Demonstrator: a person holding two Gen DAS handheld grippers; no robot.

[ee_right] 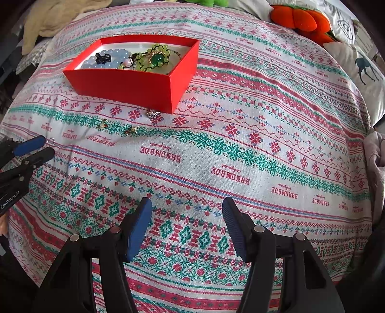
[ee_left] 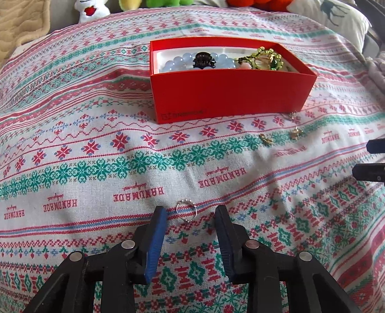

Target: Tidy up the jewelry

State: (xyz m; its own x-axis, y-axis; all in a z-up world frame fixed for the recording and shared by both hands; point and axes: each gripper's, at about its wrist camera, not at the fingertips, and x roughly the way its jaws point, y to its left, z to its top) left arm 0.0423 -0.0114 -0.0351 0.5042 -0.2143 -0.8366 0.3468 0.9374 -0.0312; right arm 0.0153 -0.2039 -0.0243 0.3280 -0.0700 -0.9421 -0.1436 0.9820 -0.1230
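A red box (ee_left: 231, 96) sits on the patterned cloth and holds a blue bead bracelet (ee_left: 178, 63), a black hair claw (ee_left: 204, 60) and a green and gold piece (ee_left: 269, 59). A thin silver ring (ee_left: 186, 211) lies on the cloth between the tips of my open left gripper (ee_left: 191, 214). Two small gold earrings (ee_left: 266, 139) (ee_left: 296, 133) lie in front of the box's right end. In the right wrist view the box (ee_right: 134, 84) is far left, a sparkly ring (ee_right: 154, 113) lies at its front, and my right gripper (ee_right: 187, 211) is open and empty over bare cloth.
Plush toys (ee_left: 91, 10) and an orange one (ee_right: 303, 20) line the back edge, with a deer pillow (ee_right: 361, 62) at the right. The left gripper shows at the left edge of the right wrist view (ee_right: 44, 146); the right one shows in the left view (ee_left: 371, 159).
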